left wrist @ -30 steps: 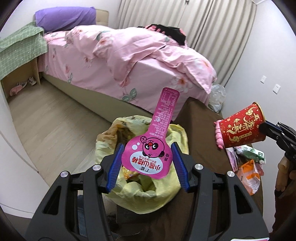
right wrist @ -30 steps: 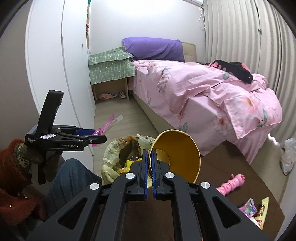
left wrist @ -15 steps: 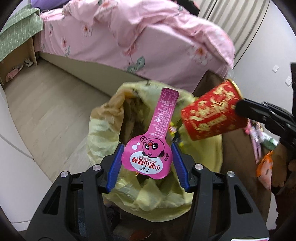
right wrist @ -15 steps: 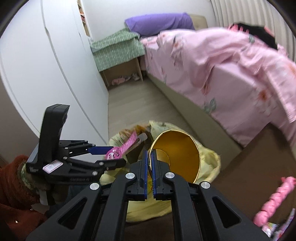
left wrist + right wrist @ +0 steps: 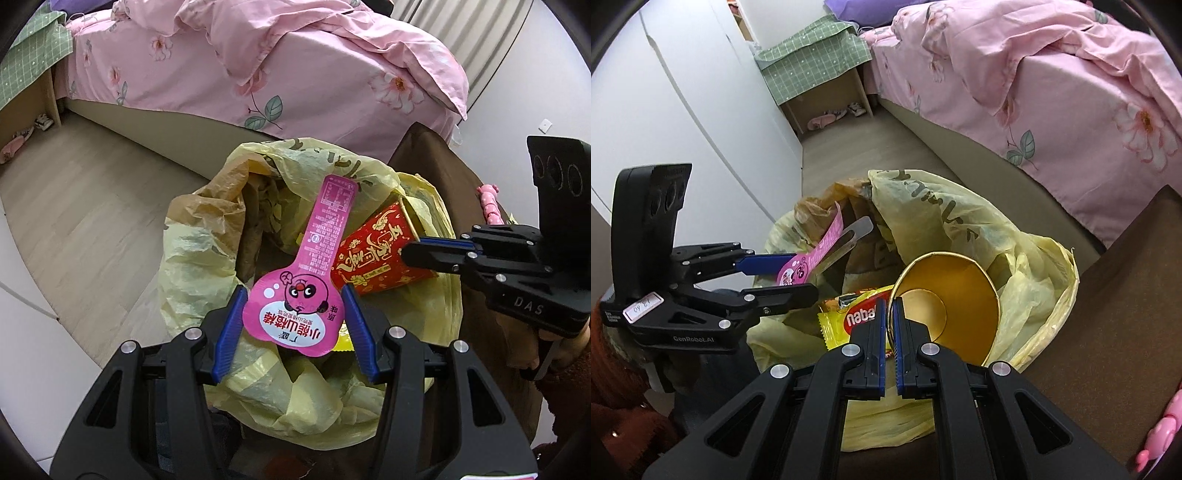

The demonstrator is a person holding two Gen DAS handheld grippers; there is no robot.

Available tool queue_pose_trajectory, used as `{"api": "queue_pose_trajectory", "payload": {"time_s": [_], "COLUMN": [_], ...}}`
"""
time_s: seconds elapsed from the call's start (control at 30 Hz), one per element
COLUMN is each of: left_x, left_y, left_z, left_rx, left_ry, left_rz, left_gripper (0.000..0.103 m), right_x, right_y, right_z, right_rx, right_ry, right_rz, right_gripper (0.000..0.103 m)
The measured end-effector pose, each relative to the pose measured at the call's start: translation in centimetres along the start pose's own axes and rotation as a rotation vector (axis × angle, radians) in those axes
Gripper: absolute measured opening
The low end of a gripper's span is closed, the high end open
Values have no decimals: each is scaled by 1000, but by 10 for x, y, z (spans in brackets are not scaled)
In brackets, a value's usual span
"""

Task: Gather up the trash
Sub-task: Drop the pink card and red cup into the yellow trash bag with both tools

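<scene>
The left gripper (image 5: 293, 325) is pinching the round end of the pink wrapper (image 5: 299, 306) between its blue pads, jaws about half spread around it, the long tab sticking out ahead. Right below and beyond those jaws, the yellow trash bag (image 5: 199, 266) is gaping open. The right gripper (image 5: 889, 325) is clamping the rim of the red paper cup (image 5: 376, 254) with jaws pressed almost together, the cup's gold inside (image 5: 953, 299) facing the right wrist camera and its body hanging over the bag's mouth. Just beside those jaws, a yellow snack packet (image 5: 849, 317) is already lying in the bag. Neither piece is being let go yet, so both drops are still to come. Off to the right, a pink toy (image 5: 489, 203) is lying on the brown table (image 5: 1108, 314), possibly more to collect.
</scene>
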State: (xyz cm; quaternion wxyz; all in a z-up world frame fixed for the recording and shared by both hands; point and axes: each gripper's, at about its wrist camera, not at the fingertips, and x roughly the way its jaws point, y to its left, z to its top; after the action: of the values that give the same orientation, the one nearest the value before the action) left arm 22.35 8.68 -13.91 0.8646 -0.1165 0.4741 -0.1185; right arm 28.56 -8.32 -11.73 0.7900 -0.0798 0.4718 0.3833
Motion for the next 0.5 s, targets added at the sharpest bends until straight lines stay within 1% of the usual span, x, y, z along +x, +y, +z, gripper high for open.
{"api": "queue_pose_trajectory", "payload": {"time_s": [0.17,0.3,0.4,0.43,0.47,0.5], "left_x": [-4,-12,-21,-26,-31,-38], "left_y": [4,7,11,13,14,15], "left_z": [-1,0,3,4,6,7], "left_rx": [-28,-50,-85,-103,-114,-122], "left_ry": [-2,-23,-43,-54,-68,-88], "left_rz": [-36,-51,-79,-94,-103,-106], "left_gripper": [50,50,53,57,58,60], "right_x": [-5,-8,-11,-13,-14,-17], "right_y": [3,6,10,11,13,15], "right_z": [-1,-1,-2,-2,-3,-4], "right_rx": [-24,-40,-51,-59,-67,-72], "right_ry": [-8,-16,-26,-28,-28,-27], "right_rz": [-26,-53,-89,-101,-117,-126], "right_gripper": [6,7,8,10,14,25]}}
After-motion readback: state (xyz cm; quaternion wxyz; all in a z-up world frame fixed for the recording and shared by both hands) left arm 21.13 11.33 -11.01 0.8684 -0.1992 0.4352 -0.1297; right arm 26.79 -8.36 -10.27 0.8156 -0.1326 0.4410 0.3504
